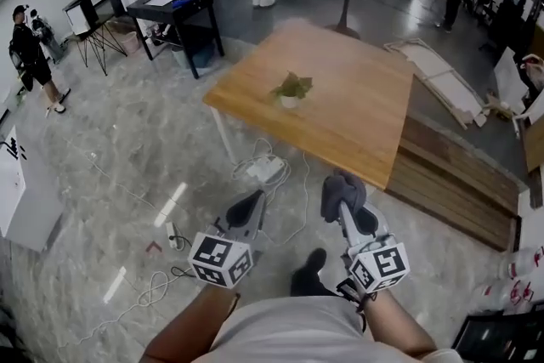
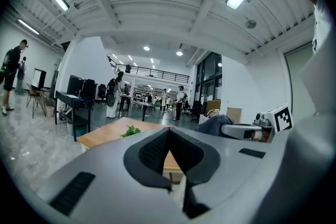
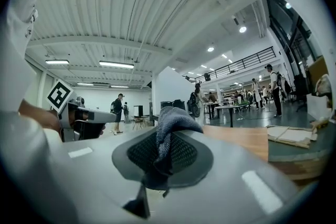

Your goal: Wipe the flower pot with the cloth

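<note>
A small white flower pot (image 1: 290, 100) with a green plant stands near the front left corner of a wooden table (image 1: 357, 98). The left gripper view shows the same plant (image 2: 130, 131) far off on that table. My right gripper (image 1: 342, 193) is shut on a grey-blue cloth (image 1: 342, 187), and the cloth (image 3: 169, 131) bulges out between its jaws. My left gripper (image 1: 247, 208) is shut with nothing in it. Both grippers hang over the floor, well short of the table.
A white power strip (image 1: 267, 168) and loose cables lie on the marble floor below the table's corner. Wooden planks (image 1: 459, 174) are stacked to the right of the table. A black desk (image 1: 174, 8) stands behind, with people farther back.
</note>
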### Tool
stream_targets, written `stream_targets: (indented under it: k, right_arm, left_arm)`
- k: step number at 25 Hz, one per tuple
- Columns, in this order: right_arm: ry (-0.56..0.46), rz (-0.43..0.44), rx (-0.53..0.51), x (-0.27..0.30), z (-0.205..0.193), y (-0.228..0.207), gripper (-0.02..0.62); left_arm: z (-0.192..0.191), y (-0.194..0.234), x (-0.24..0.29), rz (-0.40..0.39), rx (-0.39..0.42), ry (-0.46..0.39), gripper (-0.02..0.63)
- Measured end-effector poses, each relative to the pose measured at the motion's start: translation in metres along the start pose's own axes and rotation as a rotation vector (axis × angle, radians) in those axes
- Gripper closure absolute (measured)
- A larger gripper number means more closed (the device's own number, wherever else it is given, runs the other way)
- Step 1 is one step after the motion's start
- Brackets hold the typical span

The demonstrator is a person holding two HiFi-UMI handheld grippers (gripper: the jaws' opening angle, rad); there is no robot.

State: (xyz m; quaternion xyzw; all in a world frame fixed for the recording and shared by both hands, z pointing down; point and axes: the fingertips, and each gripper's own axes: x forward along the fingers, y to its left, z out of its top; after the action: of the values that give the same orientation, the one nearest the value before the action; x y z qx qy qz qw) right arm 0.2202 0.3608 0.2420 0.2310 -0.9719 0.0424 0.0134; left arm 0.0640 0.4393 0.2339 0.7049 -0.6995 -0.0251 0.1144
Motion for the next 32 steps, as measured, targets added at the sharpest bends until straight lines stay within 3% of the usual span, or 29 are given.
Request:
stream_targets:
  k: [6,14,23,26,32]
  right_arm:
    - [0.036,0.051,0.056,0.094,0.002,-0.117,0.56]
    - [0.041,0.097,0.051,0.18,0.018,-0.207,0.56]
    - [0.075,0.068,0.058,0.287,0.016,-0.253,0.56]
    - [0.091,0.094,0.072,0.349,0.025,-0.258,0.559]
    - [0.158,-0.003,0.109,0.441,0.007,-0.29,0.56]
  left_arm:
    - [0.018,0.028,0.137,0.035,-0.03,0.047,0.599]
    - [0.044,0.068,0.242,0.071,-0.047,0.046,0.6]
    - [0.053,0.16,0.362,0.007,-0.051,0.083,0.599]
    - [0.065,0.213,0.404,0.002,-0.036,0.131,0.599]
    - [0.044,0.296,0.509,-0.091,0.019,0.272,0.598]
